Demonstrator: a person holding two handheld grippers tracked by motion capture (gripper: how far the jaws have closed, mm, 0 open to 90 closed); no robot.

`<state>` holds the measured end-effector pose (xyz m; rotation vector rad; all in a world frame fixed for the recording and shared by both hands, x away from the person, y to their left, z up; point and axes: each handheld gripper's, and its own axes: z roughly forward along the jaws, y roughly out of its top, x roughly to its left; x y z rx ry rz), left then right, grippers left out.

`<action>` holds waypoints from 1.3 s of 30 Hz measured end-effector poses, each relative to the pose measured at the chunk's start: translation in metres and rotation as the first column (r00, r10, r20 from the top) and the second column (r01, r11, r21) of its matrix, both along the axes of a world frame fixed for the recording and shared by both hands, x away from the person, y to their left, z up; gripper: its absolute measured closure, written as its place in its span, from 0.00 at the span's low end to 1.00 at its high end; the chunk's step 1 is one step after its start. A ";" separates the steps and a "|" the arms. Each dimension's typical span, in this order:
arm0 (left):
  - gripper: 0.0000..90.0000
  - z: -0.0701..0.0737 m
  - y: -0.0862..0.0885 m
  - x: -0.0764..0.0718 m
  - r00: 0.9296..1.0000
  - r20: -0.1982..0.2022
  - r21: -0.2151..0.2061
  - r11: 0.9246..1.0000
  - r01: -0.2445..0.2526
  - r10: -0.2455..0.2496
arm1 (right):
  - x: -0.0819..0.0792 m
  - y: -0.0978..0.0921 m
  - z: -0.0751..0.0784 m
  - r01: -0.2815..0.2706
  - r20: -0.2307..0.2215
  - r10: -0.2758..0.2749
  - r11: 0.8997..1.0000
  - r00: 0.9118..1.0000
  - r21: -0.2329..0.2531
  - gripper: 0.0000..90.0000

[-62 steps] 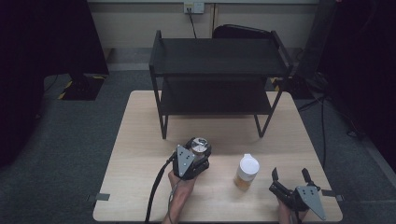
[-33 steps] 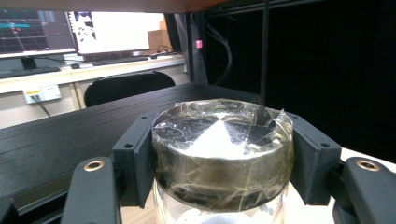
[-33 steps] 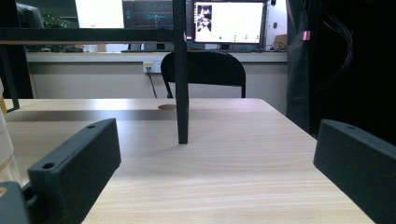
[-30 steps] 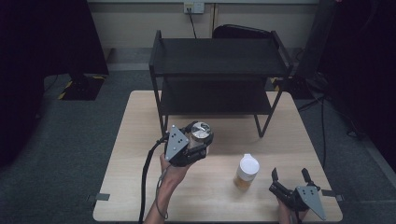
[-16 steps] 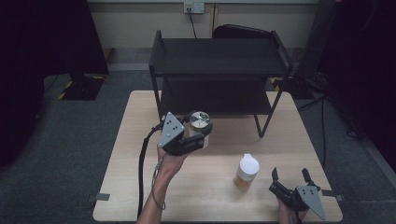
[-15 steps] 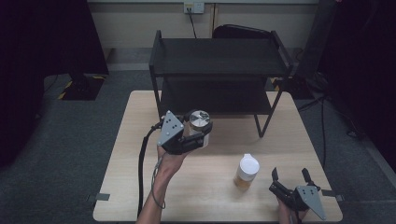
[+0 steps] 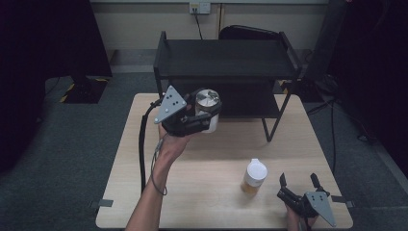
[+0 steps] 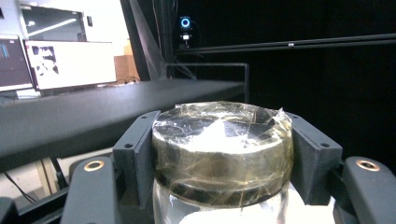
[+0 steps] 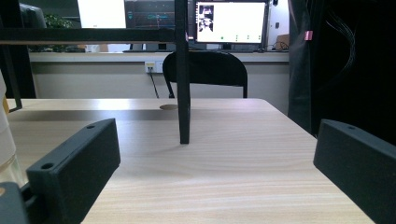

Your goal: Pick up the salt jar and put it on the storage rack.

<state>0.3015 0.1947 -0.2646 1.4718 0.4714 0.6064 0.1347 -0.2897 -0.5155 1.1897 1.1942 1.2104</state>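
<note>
In the high view, the left gripper [image 7: 204, 118] is being held up above the far left part of the tabletop [image 7: 211, 159], just in front of the black shelf rack [image 7: 226, 60], with the person's forearm [image 7: 156, 183] rising from the near edge. Its jaws are clamping a glass jar [image 7: 208, 110] with a metal lid, one jaw pressing on each side just below the lid. The jar is standing upright in the grip, clear of the tabletop and close to the rack's lower shelf. In the left gripper view, the jar [image 8: 223, 154] is sitting between the two black jaws, its lid covered with crinkled clear film, and the rack's top shelf [image 8: 93, 114] is stretching across the left behind it. The right gripper [image 7: 299, 185] is resting at the near right corner of the tabletop, its jaws standing apart and holding nothing. In the right gripper view, bare wood is showing between the spread jaws, and one rack leg [image 9: 183, 70] is standing farther off. A second jar with a white lid [image 7: 254, 176] is standing upright on the tabletop, just left of the right gripper and well apart from the lifted jar.
</note>
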 end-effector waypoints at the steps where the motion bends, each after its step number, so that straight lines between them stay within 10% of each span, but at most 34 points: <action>1: 0.39 0.003 0.001 0.001 1.000 0.005 -0.001 1.000 0.005 -0.005 | 0.000 0.000 0.000 0.000 0.000 0.000 1.000 1.000 0.000 0.00; 10: 0.39 0.049 0.006 0.013 1.000 0.031 -0.028 1.000 0.002 -0.002 | 0.000 -0.001 0.000 -0.008 0.000 0.008 1.000 1.000 -0.001 0.00; 22: 0.39 0.084 -0.012 0.034 0.989 0.007 -0.049 0.987 -0.150 0.151 | 0.000 -0.001 0.000 -0.009 0.000 0.009 1.000 1.000 0.000 0.00; 28: 0.39 0.084 -0.029 0.055 0.971 -0.038 -0.074 0.968 -0.239 0.237 | 0.000 -0.003 0.000 -0.017 0.000 0.017 1.000 1.000 -0.001 0.00; 36: 0.39 0.071 -0.054 0.079 0.922 -0.073 -0.070 0.920 -0.386 0.381 | 0.000 -0.004 0.000 -0.025 0.000 0.025 1.000 1.000 0.000 0.00; 39: 0.39 0.065 -0.059 0.080 0.915 -0.056 -0.059 0.913 -0.404 0.401 | 0.000 -0.005 0.000 -0.029 0.000 0.029 1.000 1.000 0.001 0.00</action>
